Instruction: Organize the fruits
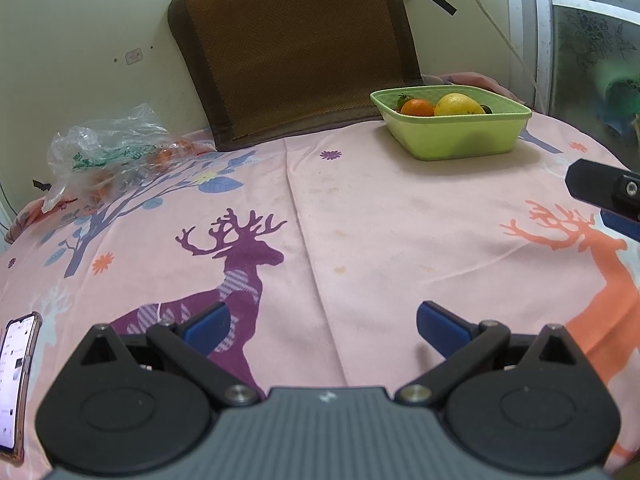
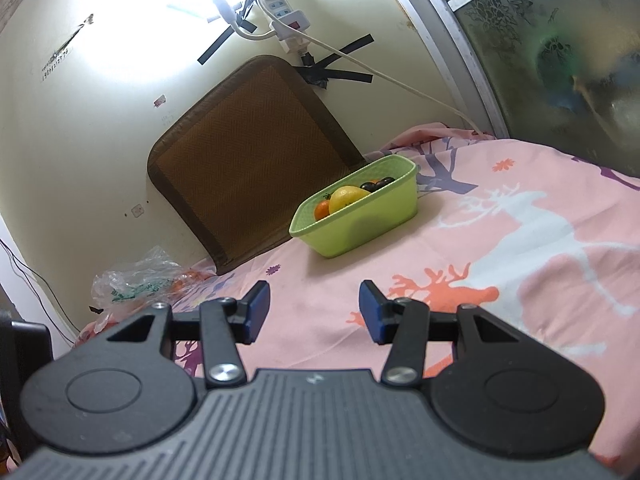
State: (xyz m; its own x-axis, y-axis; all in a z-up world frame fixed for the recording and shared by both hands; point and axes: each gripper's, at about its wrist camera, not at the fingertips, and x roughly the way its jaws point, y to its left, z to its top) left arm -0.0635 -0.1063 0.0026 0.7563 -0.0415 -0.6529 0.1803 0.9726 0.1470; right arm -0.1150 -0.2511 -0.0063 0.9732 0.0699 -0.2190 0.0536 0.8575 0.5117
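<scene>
Near far edge of bed (image 1: 360,208): 1 green basket (image 1: 460,140) w/ 1 orange (image 1: 417,108), 1 lemon (image 1: 458,105). Wide bare cloth betw. it & both grippers: left gripper (image 1: 323,326), right gripper (image 2: 314,310), jaws released, nothing gripped.

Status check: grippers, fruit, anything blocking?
Left gripper open, empty. Right gripper open, empty. Orange, lemon in green basket. Cloth between grippers and basket bare.
</scene>
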